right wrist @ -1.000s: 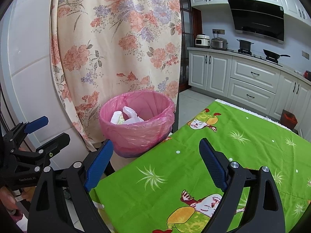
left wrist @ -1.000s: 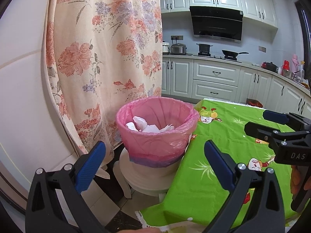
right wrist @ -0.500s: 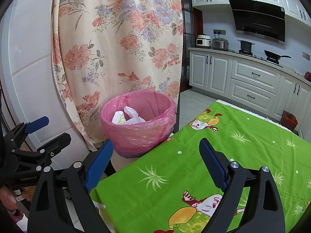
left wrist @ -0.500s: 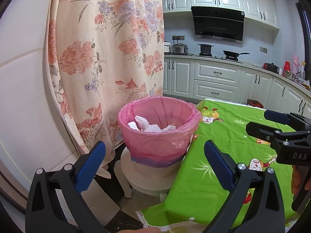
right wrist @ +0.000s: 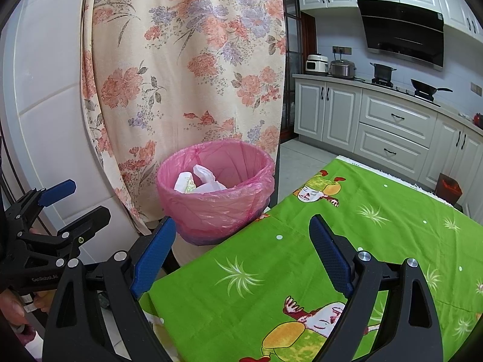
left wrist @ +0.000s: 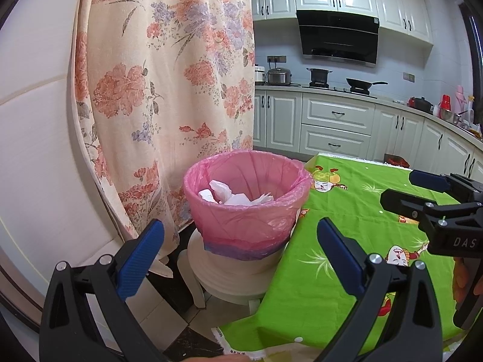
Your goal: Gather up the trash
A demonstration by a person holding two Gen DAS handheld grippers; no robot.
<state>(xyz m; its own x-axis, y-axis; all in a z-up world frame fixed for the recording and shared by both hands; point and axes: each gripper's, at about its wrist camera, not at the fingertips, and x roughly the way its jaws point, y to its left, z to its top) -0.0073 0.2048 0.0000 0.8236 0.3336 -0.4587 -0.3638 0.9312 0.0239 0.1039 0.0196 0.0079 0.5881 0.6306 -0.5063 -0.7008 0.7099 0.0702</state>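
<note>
In this kitchen I see a green tablecloth (right wrist: 377,235); its near corner is cut off. My left gripper (left wrist: 238,242) and right gripper (right wrist: 241,241), lettered "DAS", both gape, empty. White trash (left wrist: 232,194) sits in the pink-lined bin (left wrist: 247,220) beside the table.

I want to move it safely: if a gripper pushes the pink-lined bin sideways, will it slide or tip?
The pink-lined bin probably tips: it looks light, holding only crumpled paper, and stands raised on a small white stool. The thin liner would likely slip.
</note>
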